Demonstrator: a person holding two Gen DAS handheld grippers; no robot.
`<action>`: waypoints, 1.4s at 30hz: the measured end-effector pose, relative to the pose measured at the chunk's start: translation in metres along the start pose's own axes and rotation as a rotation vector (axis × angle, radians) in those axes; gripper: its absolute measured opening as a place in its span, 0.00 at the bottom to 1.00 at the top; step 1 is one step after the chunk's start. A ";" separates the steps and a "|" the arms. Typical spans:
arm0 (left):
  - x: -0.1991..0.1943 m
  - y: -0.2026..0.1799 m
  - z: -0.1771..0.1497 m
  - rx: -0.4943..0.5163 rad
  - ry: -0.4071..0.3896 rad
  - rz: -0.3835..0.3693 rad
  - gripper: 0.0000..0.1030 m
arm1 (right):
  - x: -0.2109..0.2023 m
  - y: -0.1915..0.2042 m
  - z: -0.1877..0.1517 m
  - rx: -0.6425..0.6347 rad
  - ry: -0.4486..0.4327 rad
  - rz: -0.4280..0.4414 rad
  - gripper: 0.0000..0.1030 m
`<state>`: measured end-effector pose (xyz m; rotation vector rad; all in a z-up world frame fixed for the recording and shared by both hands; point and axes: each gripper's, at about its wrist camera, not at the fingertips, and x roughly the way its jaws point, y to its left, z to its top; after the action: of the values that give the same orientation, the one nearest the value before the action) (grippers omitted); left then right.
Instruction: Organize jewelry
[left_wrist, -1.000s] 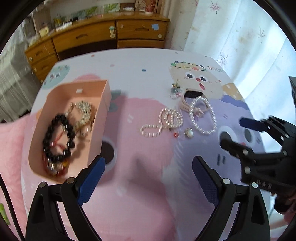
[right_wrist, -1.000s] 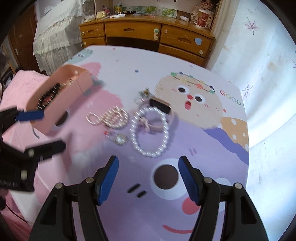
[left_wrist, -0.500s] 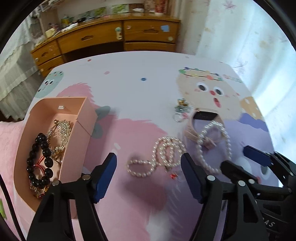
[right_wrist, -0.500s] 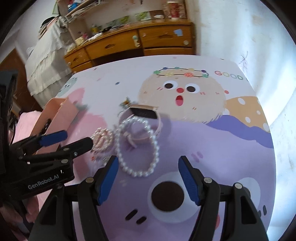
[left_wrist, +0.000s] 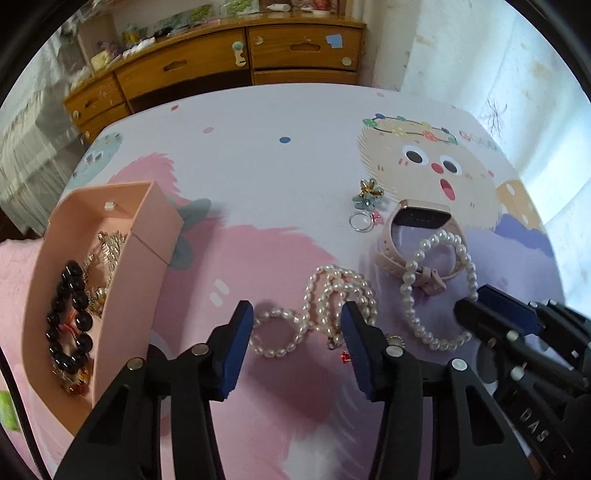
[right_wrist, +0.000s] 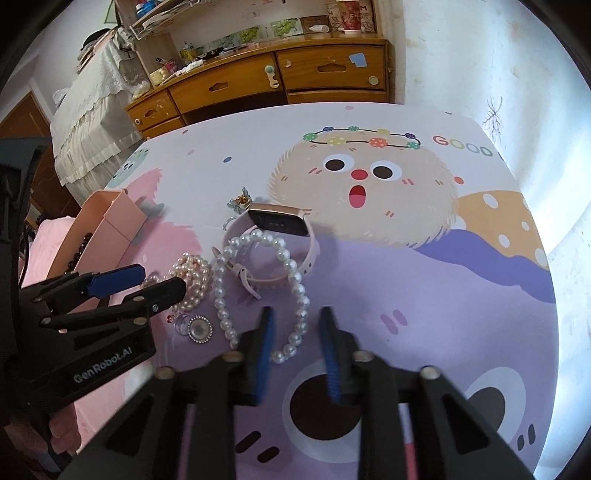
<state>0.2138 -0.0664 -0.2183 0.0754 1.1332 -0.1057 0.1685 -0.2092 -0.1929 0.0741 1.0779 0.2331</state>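
A coiled small-pearl necklace (left_wrist: 325, 291) lies on the cartoon tablecloth. My left gripper (left_wrist: 297, 332) straddles it with its jaws closing; the pads do not clamp it. A large-pearl bracelet (right_wrist: 221, 280) rests across a pink watch (right_wrist: 280, 221). Its near end lies between the fingers of my right gripper (right_wrist: 297, 343), whose jaws are closing with a gap still showing. At the left, a pink box (left_wrist: 147, 236) holds a black bead bracelet (left_wrist: 70, 310) and gold jewellery (left_wrist: 110, 240).
A ring (left_wrist: 360, 221) and a flower brooch (left_wrist: 369, 192) lie beyond the watch. A round rhinestone piece (right_wrist: 200, 329) sits between the two pearl strings. A wooden dresser (left_wrist: 295, 48) stands behind the table, and a lace-covered bed (right_wrist: 92, 110) is at the far left.
Both grippers have come down and forward onto the pearls. The left jaws narrowed around the small-pearl necklace. The right gripper rolled, and its jaws narrowed around the large-pearl bracelet's near end.
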 end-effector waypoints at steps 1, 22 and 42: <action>0.001 -0.002 0.000 0.019 0.009 0.004 0.35 | 0.000 -0.001 0.000 0.001 0.002 0.006 0.10; -0.028 0.027 -0.003 -0.078 -0.027 -0.106 0.06 | -0.041 0.010 0.006 0.075 -0.108 0.197 0.07; -0.136 0.097 0.026 -0.107 -0.200 -0.158 0.02 | -0.076 0.088 0.028 -0.001 -0.234 0.361 0.07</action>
<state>0.1918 0.0329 -0.0832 -0.1185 0.9424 -0.1890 0.1454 -0.1396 -0.0990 0.2895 0.8259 0.5372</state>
